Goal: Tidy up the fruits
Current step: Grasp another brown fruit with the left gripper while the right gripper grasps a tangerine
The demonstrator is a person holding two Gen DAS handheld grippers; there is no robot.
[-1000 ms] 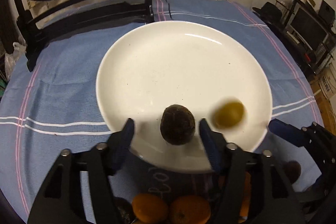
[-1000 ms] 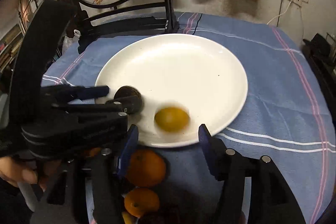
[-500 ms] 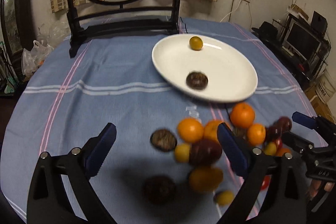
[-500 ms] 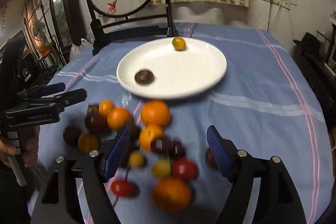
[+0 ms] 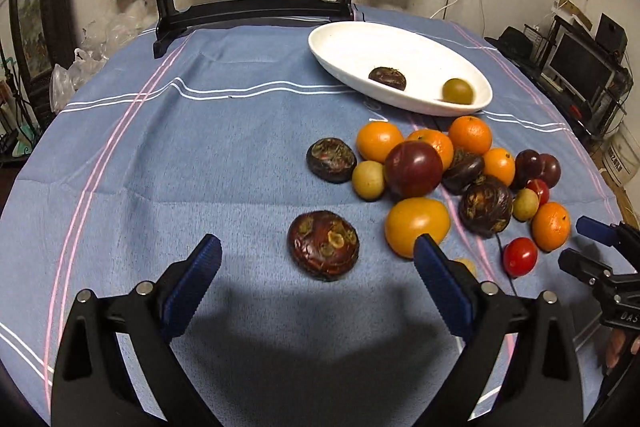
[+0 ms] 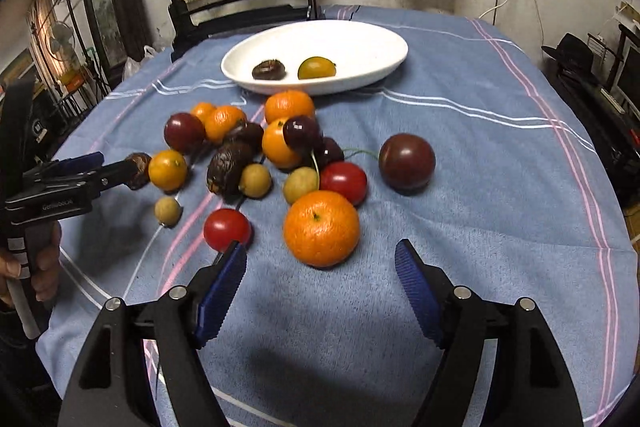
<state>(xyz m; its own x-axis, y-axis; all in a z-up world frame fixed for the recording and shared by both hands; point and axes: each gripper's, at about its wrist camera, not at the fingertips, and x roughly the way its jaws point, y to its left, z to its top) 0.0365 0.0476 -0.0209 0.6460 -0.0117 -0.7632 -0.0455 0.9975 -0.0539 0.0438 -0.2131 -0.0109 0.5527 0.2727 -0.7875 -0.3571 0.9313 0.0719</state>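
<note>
Both grippers pulled back from plate [image 5: 332, 45], left gripper [image 5: 316, 267] wide, right gripper [image 6: 320, 263] open, both empty, bare cloth [image 5: 180, 155] leftward

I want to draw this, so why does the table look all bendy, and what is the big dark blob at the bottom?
Left wrist view: the fisheye lens curves the blue tablecloth and its stripes; the blob is a shadow under the left gripper. Right wrist view: the same bending, a softer shadow below the right gripper, and small shiny glints on the plum.
</note>
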